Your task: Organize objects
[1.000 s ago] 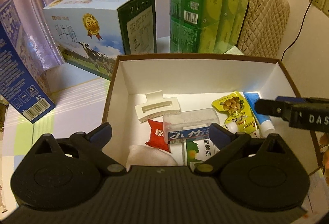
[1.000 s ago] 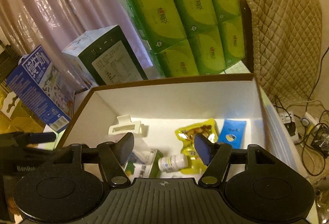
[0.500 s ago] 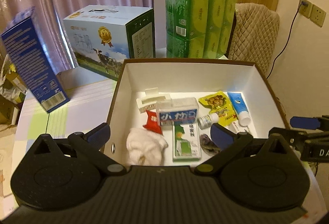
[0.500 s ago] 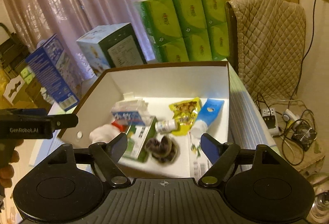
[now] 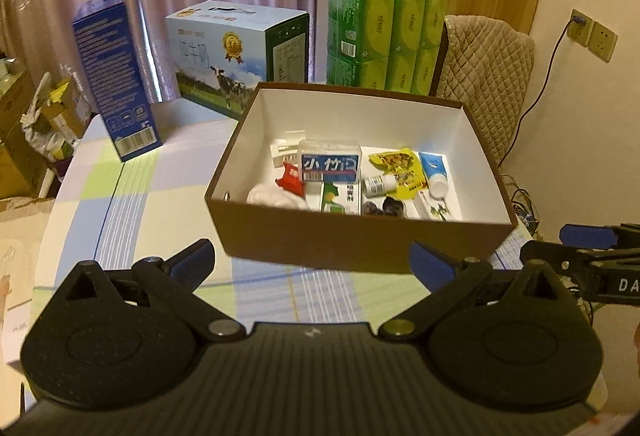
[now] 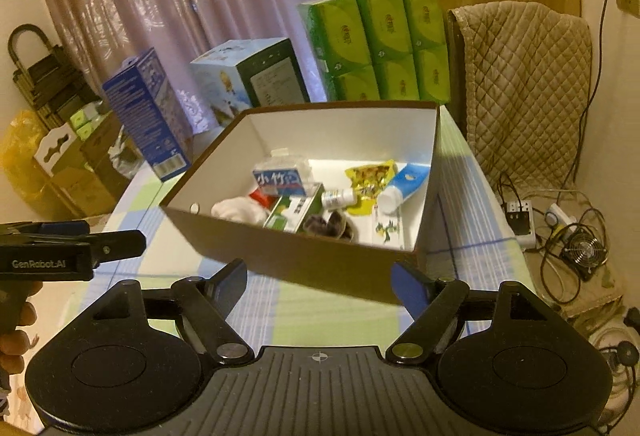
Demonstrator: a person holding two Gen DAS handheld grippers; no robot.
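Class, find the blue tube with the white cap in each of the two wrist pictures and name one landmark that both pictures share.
Left wrist view: the blue tube lies in the box's far right part, beside the yellow snack pouch.
Right wrist view: the blue tube lies right of centre in the box, cap towards the camera.
Shared landmark: the green tissue packs behind the box.

Bare tablecloth (image 5: 132,212) left of brown box (image 5: 360,244), cartons (image 5: 116,84) crowding behind, box's right interior seemingly free
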